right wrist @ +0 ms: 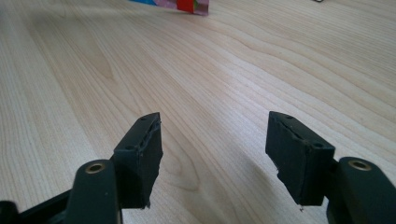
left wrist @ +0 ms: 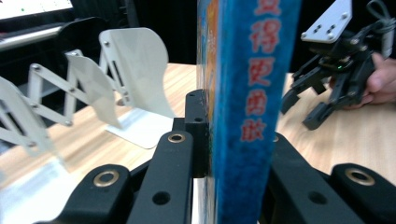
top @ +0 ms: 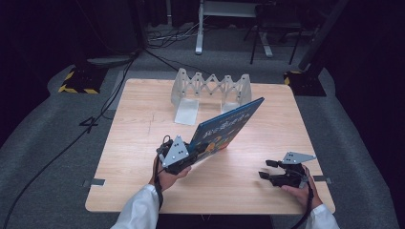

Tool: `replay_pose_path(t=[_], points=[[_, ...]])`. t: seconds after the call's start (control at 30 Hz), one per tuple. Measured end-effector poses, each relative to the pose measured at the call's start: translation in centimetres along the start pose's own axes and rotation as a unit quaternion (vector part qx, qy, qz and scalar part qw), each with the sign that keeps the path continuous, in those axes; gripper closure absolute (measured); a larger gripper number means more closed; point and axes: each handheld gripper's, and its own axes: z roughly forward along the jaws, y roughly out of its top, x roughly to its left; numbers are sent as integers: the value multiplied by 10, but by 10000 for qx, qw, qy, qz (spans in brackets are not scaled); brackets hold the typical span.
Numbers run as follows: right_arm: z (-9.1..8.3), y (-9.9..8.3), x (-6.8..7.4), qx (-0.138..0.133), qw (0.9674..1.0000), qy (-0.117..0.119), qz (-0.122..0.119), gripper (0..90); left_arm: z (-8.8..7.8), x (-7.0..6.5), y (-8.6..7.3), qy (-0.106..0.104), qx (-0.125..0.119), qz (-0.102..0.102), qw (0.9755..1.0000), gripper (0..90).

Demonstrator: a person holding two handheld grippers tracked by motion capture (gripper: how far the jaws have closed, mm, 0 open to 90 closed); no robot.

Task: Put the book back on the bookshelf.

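Note:
A blue picture book [top: 224, 128] is lifted at a slant over the middle of the table, its far corner raised toward the back right. My left gripper [top: 191, 153] is shut on its near lower corner. In the left gripper view the book's blue spine [left wrist: 252, 93] with red characters stands upright between the two black jaws. My right gripper [top: 265, 169] rests low at the table's front right, open, with bare wood between its pads [right wrist: 142, 154]. A corner of the book [right wrist: 187, 5] shows at the top of the right gripper view.
A white expanding bookend rack [top: 210, 88] stands at the back middle of the wooden table [top: 133, 143], with its flat foot plates toward me. It also appears at the left of the left gripper view as the rack [left wrist: 93, 84]. Cables run over the grey floor at left.

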Motion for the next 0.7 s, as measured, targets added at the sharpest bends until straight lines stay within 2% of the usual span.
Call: replay_pose_path(t=[0.03, 0.1, 0.23, 0.4, 0.53, 0.7], points=[[0, 0, 0, 0, 10000, 0, 0, 369, 0, 0, 0, 0, 0, 0, 10000, 829], [1, 0, 0, 14, 10000, -1, 27, 368, -2, 4, 2, 136, 34, 78, 9999, 830], [2, -1, -4, 50, 9997, -53, 213, 364, -8, 14, 6, 482, 172, 188, 9985, 829], [2, -1, -4, 67, 9998, -47, 189, 362, -18, 27, 9, 775, 273, 263, 9963, 830], [3, -1, -3, 98, 9998, -31, 176, 363, -25, 34, 12, 967, 407, 376, 9938, 830], [4, -1, -2, 151, 9998, -11, 143, 364, -30, 47, 15, 1366, 588, 399, 9881, 830]])
